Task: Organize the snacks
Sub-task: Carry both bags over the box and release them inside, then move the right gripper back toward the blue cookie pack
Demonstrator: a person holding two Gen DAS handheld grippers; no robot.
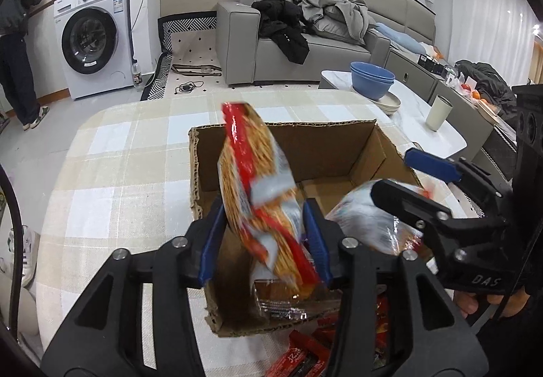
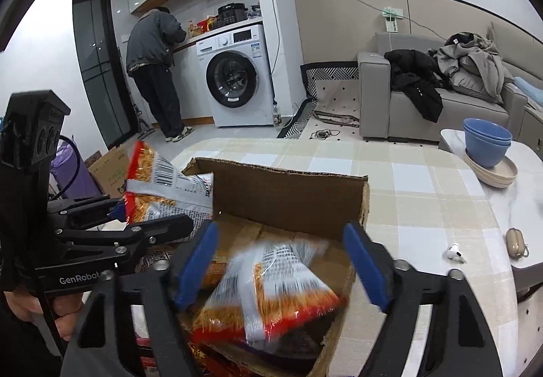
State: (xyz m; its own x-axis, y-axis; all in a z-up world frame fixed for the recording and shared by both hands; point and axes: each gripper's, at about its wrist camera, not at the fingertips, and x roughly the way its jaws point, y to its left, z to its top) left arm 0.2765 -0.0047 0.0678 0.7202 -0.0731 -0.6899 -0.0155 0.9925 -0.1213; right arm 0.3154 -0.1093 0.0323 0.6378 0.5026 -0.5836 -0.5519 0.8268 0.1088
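An open cardboard box (image 1: 325, 156) stands on the checked tablecloth; it also shows in the right wrist view (image 2: 292, 193). My left gripper (image 1: 264, 237) is shut on a red and orange snack bag (image 1: 251, 180), held upright over the box's near left part. The same bag shows in the right wrist view (image 2: 159, 186). My right gripper (image 2: 281, 265) is open above the box. A second, blurred snack bag (image 2: 271, 299) lies below its fingers, apart from both pads; it shows in the left wrist view (image 1: 370, 220).
More red snack packets (image 1: 305, 356) lie near the box's front edge. Blue bowls on plates (image 2: 488, 146), an earbud (image 2: 454, 253) and its case (image 2: 516, 241) sit at the right. A cup (image 1: 439, 112) stands on the side table.
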